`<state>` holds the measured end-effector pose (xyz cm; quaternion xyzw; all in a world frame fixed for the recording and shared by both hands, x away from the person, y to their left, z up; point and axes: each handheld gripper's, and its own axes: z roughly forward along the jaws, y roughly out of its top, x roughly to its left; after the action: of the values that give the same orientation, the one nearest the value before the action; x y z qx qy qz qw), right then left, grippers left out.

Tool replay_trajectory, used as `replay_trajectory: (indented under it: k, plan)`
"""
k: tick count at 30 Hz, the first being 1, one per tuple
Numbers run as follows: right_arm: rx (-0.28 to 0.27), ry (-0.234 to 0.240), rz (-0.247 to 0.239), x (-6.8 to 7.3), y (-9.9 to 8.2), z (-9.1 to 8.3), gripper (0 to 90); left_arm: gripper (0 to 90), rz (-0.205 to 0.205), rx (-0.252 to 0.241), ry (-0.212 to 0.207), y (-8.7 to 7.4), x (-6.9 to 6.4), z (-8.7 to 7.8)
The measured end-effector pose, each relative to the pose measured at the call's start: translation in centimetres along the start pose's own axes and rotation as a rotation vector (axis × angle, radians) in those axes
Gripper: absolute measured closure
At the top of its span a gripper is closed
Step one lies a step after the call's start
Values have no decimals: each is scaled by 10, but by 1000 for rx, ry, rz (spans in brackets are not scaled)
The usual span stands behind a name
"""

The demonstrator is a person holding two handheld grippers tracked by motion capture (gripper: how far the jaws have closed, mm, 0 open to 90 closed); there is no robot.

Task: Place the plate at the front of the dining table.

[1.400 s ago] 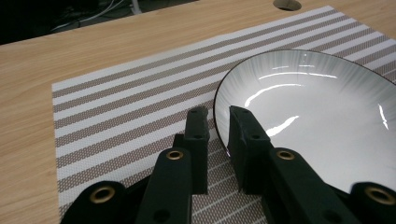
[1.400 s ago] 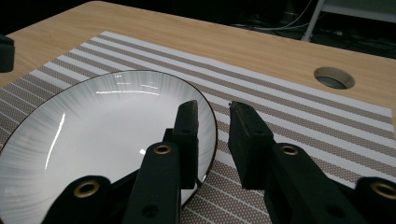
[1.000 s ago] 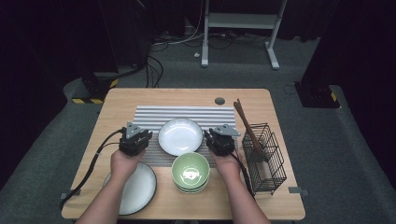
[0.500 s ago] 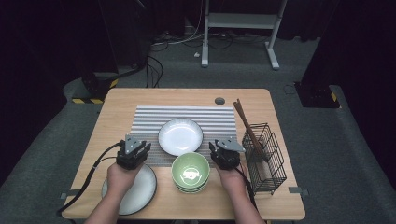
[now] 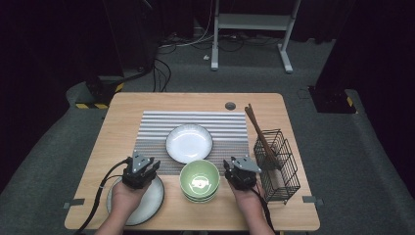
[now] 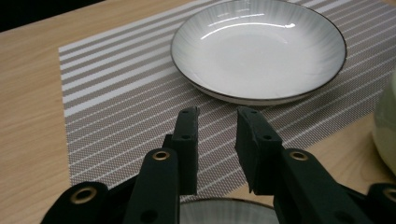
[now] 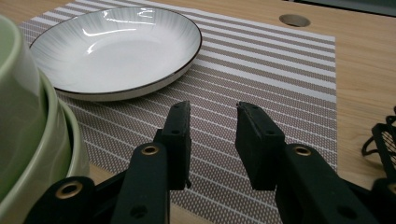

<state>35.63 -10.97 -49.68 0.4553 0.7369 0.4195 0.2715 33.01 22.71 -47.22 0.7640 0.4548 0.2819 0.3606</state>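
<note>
Left gripper (image 5: 140, 171) hovers at the near left of the desk (image 5: 122, 122), over the far rim of the near plate (image 5: 147, 205), jaws released with nothing between them, and they have just been opening. In the left gripper view the gap between the jaws frames bare striped placemat (image 6: 116, 93), with the white plate (image 6: 259, 46) lying beyond on that mat. Right gripper (image 5: 241, 174) sits near right, just beside the stack of green bowls (image 5: 199, 181) and apart from it, jaws released too, also just opening, nothing gripped. The right gripper view shows those green bowls (image 7: 28, 116) at its left edge, the white plate (image 7: 116, 51) farther off. The wire basket (image 5: 279, 166) stands right of that gripper, holding wooden chopsticks (image 5: 257, 129).
</note>
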Motion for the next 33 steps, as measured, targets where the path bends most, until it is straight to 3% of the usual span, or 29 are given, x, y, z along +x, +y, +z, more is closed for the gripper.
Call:
replay_trajectory:
  k: [12, 20, 25, 33]
  plan:
    - [35, -34, 14, -1, -18, -13, 589, 672, 18, 36, -37, -7, -8, -5]
    - [80, -58, -7, 6, -26, -18, 512, 656, 9, 64, -75, -4, -3, -6]
    - [89, -73, -16, 10, -29, -18, 512, 635, -2, 87, -93, -3, -1, -2]
    - [113, -49, -10, 11, -32, -16, 477, 552, 33, 172, -124, 10, 3, 2]
